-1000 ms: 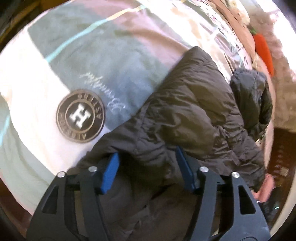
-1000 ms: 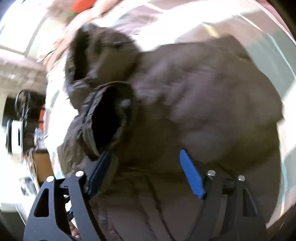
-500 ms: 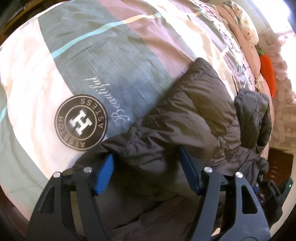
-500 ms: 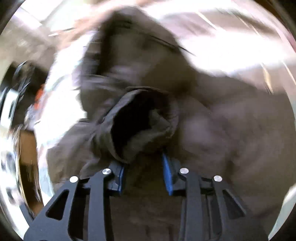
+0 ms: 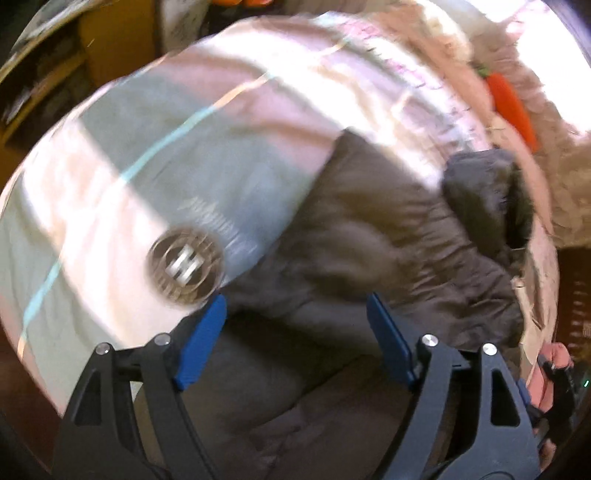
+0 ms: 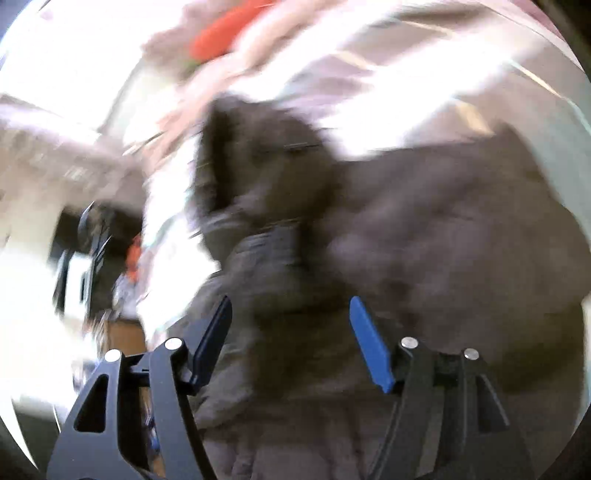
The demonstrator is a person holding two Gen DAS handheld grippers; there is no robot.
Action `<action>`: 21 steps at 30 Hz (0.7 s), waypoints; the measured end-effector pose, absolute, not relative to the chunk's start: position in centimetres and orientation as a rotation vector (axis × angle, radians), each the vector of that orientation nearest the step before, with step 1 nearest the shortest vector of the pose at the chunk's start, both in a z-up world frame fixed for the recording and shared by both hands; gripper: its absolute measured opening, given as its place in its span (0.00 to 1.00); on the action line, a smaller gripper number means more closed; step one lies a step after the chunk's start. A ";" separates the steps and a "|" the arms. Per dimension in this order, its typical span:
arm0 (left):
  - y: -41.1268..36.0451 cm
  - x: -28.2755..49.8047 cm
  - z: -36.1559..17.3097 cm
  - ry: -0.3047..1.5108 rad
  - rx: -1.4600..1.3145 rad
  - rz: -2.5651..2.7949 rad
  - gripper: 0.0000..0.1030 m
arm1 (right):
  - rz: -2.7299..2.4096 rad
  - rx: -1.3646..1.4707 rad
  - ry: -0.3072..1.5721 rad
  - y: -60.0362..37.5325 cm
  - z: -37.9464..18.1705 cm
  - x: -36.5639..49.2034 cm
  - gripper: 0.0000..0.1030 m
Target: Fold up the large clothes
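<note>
A dark grey puffer jacket (image 5: 388, 254) lies on a bed with a striped quilt (image 5: 192, 166). Its hood (image 5: 491, 199) lies at the far right. My left gripper (image 5: 295, 325) is open, its blue pads wide apart just above the jacket's near part. In the right wrist view the same jacket (image 6: 443, 240) fills the middle and right, with the hood (image 6: 258, 155) beyond a sleeve (image 6: 269, 266). My right gripper (image 6: 290, 325) is open over the sleeve, holding nothing. Both views are blurred by motion.
A round black logo with an H (image 5: 184, 266) is printed on the quilt left of the jacket. An orange carrot-shaped cushion (image 5: 509, 107) lies by the pillows, also in the right wrist view (image 6: 225, 29). Wooden furniture (image 5: 110, 40) stands beyond the bed.
My right gripper, half a second ago closed on the sleeve cuff, has opened and pulled back. My left gripper stayed open and has lifted away, so more of the bed shows.
</note>
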State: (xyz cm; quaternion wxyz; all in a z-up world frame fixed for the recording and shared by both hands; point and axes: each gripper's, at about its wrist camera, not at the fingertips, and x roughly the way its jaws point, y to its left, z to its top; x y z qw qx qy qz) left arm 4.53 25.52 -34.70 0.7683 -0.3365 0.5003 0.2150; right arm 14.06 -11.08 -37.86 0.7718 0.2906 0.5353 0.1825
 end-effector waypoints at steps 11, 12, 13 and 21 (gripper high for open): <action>21.9 13.4 -41.5 1.326 -0.562 0.415 0.77 | 0.380 0.298 1.443 -1.9 -48.2 21.4 0.62; 22.2 13.5 -42.3 1.342 -0.575 0.419 0.78 | 0.394 0.291 1.446 -1.8 -48.2 21.6 0.62; 22.7 13.8 -43.4 1.361 -0.605 0.417 0.80 | 0.409 0.290 1.448 -1.7 -47.7 21.5 0.63; 23.5 11.7 -40.0 1.286 -0.633 0.405 0.81 | 0.314 0.227 1.318 -8.1 -41.9 14.8 0.68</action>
